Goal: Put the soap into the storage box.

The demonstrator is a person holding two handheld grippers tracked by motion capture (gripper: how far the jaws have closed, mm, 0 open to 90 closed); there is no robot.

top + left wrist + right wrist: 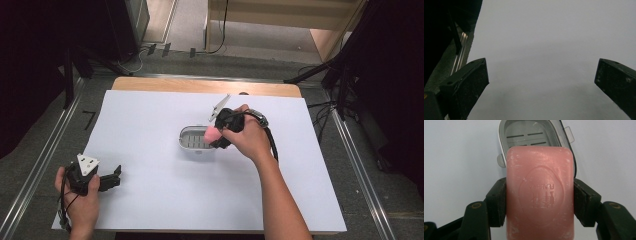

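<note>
Soap (540, 192), a pink bar, is clamped across its narrow width between the jaws of your right claw (216, 136), one pad pressing on each long side. Its long axis runs straight out along the jaws, and its far end overhangs the near rim of the grey soap dish (534, 131).

In the high view the dish (192, 138) sits near the middle of the desk (150, 195), somewhat toward the far edge, open side up with a slotted floor and nothing lying in it. The bar (211, 134) hangs at the dish's right end, above the rim rather than inside it; whether it touches the rim cannot be judged from these views.

The dish's long axis lies parallel to the far edge of the desk. As seen along the right claw's jaws, bar and dish are nearly in line, the dish continuing directly ahead of the bar. In my judgement, you need to carry the bar further along that line and lower it before releasing.

Your left claw (111, 179) rests near the front left corner of the desk, jaws wide apart, holding nothing, well apart from the dish. The right hand (250, 137) is plainly the nearer one.
</note>
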